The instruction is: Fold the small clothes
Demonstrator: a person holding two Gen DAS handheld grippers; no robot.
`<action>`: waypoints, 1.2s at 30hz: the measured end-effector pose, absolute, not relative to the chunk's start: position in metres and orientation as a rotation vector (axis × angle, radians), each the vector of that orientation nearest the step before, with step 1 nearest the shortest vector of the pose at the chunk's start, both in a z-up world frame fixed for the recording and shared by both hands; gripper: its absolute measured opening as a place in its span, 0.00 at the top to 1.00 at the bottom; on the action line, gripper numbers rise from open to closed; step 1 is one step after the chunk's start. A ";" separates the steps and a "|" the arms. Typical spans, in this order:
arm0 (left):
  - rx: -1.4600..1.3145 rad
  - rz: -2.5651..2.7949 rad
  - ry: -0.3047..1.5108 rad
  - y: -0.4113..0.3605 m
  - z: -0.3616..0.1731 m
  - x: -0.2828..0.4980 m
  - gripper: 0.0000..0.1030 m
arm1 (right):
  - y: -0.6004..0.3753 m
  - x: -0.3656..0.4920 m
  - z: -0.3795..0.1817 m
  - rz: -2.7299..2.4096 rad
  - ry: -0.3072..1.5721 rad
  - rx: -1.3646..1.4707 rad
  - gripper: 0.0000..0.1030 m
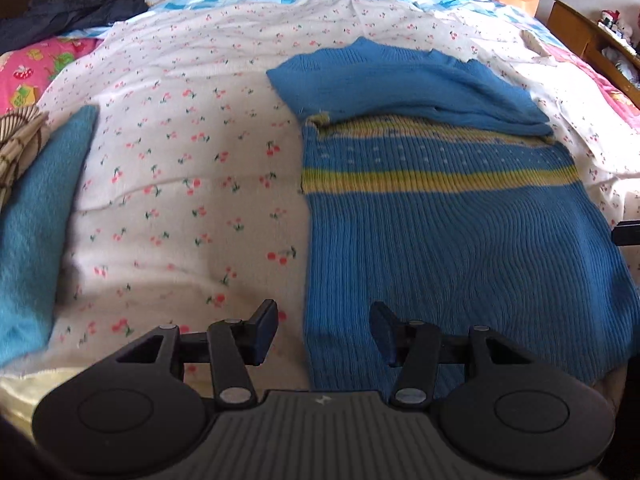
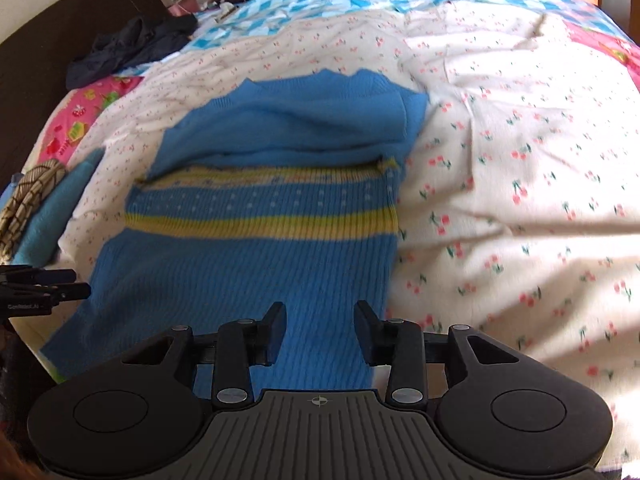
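Fingers [image 1: 268,332] of both grippers are hanging spread and empty over the blue sweater's [image 2: 256,272] near hem, which is lying flat on the bed [image 2: 500,168], sleeves folded across, likely awaiting the lengthwise fold.

Blue sweater [image 1: 440,240]: thick knitted wool, bumpy with ribs. Cherry blanket [image 1: 180,160] at nine o'clock: soft, fuzzy cloth. Teal cloth [image 1: 36,220] farther that way: fluffy. Left claw [image 1: 324,332] and right claw [image 2: 320,330]: dull black plastic, shiny metal pins.
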State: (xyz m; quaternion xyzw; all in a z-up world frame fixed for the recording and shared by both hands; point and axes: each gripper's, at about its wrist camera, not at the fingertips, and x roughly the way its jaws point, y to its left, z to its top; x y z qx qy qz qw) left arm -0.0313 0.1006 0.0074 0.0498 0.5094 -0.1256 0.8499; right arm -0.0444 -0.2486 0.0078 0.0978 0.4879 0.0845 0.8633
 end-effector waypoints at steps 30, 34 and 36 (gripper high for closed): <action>0.028 -0.338 1.323 0.103 -0.009 -0.034 0.64 | -0.255 -0.091 -0.036 0.260 1.290 0.605 0.77; -0.011 -0.341 1.317 0.107 -0.004 -0.030 0.86 | -0.255 -0.091 -0.035 0.262 1.264 0.625 0.83; -0.105 -0.345 1.297 0.114 -0.001 -0.026 0.90 | -0.259 -0.093 -0.028 0.274 1.204 0.659 0.91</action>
